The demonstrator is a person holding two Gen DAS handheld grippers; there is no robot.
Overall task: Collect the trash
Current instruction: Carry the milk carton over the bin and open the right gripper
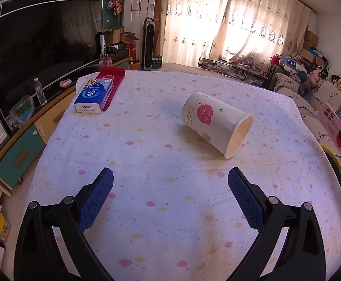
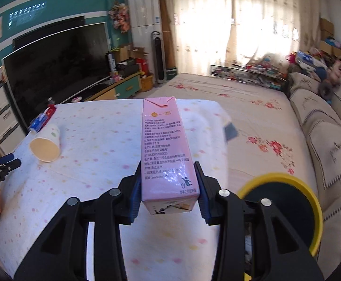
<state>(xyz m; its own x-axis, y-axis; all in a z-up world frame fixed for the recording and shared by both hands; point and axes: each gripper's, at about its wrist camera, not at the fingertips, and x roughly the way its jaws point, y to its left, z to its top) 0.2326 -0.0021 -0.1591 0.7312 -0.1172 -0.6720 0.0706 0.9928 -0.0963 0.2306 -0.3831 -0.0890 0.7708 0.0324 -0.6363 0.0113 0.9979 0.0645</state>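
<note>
Left view: our left gripper (image 1: 170, 195) is spread wide, empty, short of the cup (image 1: 213, 124) lying tipped beyond it; light, crushable, so we'd pinch mid-wall. Right view: our right gripper (image 2: 169, 187) clamps the carton (image 2: 164, 149), stiff, beside the bin (image 2: 311, 201).

We see the table (image 1: 170, 210) covered in white cloth sprinkled with pink, yellow and blue clouds and dots. Near its middle the paper cup (image 1: 215, 126) is white with a red leaf print and small green marks, cream inside. Toward the table's far left corner the tissue pack (image 1: 94, 98) is blue and white. Our right tool (image 2: 169, 192), black with blue pads, holds a pink carton (image 2: 164, 149) with dark print. Beside it the bin (image 2: 285, 208) has a yellow rim.
</note>
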